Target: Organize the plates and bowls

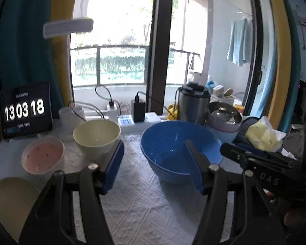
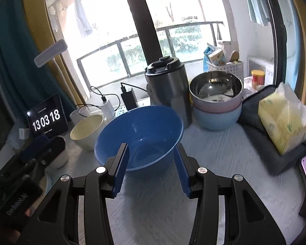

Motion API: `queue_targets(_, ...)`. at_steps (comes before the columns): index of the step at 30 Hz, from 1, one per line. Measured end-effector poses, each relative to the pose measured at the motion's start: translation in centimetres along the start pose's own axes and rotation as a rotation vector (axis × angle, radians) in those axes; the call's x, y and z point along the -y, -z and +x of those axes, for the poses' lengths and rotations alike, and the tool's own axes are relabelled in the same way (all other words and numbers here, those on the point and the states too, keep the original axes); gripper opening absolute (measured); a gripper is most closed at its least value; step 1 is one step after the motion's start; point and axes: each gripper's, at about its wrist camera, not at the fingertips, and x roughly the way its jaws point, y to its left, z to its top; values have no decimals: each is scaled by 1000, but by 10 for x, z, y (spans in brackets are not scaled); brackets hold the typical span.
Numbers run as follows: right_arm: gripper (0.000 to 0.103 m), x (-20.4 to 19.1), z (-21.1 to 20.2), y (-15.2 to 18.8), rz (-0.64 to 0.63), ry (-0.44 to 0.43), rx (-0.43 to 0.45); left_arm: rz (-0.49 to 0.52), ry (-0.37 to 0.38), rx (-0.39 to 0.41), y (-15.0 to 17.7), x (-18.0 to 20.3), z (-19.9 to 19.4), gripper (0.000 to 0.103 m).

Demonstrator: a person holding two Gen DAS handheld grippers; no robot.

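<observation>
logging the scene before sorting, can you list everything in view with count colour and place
blue bowl: 1, blue, centre of the cloth, empty
cream bowl: 1, cream, left of the blue bowl
pink dish: 1, pink inside, far left
bowl stack: 3, steel on pink on light blue, back right
jug: 1, steel with black lid, behind the blue bowl
clock: 1, black, back left
tissue pack: 1, yellow, right, on a dark pouch
power strip: 1, white, by the window, chargers plugged in
cloth: 1, white, covers the table
left gripper: 1, black with blue pads, jaws open, empty
right gripper: 1, same, jaws open, empty
</observation>
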Motion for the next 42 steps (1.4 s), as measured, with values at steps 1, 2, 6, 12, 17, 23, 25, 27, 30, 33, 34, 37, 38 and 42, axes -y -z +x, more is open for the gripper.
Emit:
queue_targets(1, 48, 1, 3, -1, 1, 0, -2, -10, 2, -15, 0, -1, 7, 61)
queue_targets(2, 48, 2, 7, -3, 9, 1, -5, -14, 1, -25, 1, -1, 11, 61)
queue_targets(6, 48, 9, 26, -5, 45, 3, -37, -18, 3, -51, 1, 0, 28, 61)
queue_targets(12, 48, 15, 46, -3, 64, 29, -78, -27, 15, -100, 7, 1, 53, 61)
queue_targets(17, 48, 19, 58, 1, 62, 76, -96, -31, 28, -135, 12, 0, 67, 60)
queue_targets(23, 47, 19, 63, 4, 55, 81, -102, -28, 24, -161, 16, -2, 75, 52)
queue_targets(25, 36, 18, 65, 6, 53, 83, -110, -23, 22, -185, 19, -2, 79, 48)
queue_targets(27, 32, 17, 67, 8, 47, 96, -126, -21, 25, -208, 21, -1, 82, 43)
queue_targets(30, 21, 21, 70, 11, 58, 103, -150, -10, 31, -246, 26, 1, 87, 33)
queue_targets(33, 17, 21, 69, 13, 59, 101, -158, -4, 25, -258, 31, 2, 86, 28)
queue_targets(34, 17, 20, 67, 13, 57, 102, -156, -9, 25, -262, 32, 1, 85, 27)
queue_targets(37, 16, 17, 63, 13, 49, 101, -152, -20, 29, -266, 32, -2, 82, 26)
queue_targets(38, 16, 16, 61, 13, 45, 102, -150, -19, 29, -264, 32, -2, 81, 25)
queue_targets(42, 16, 10, 53, 13, 35, 105, -140, -22, 33, -258, 32, -4, 72, 25)
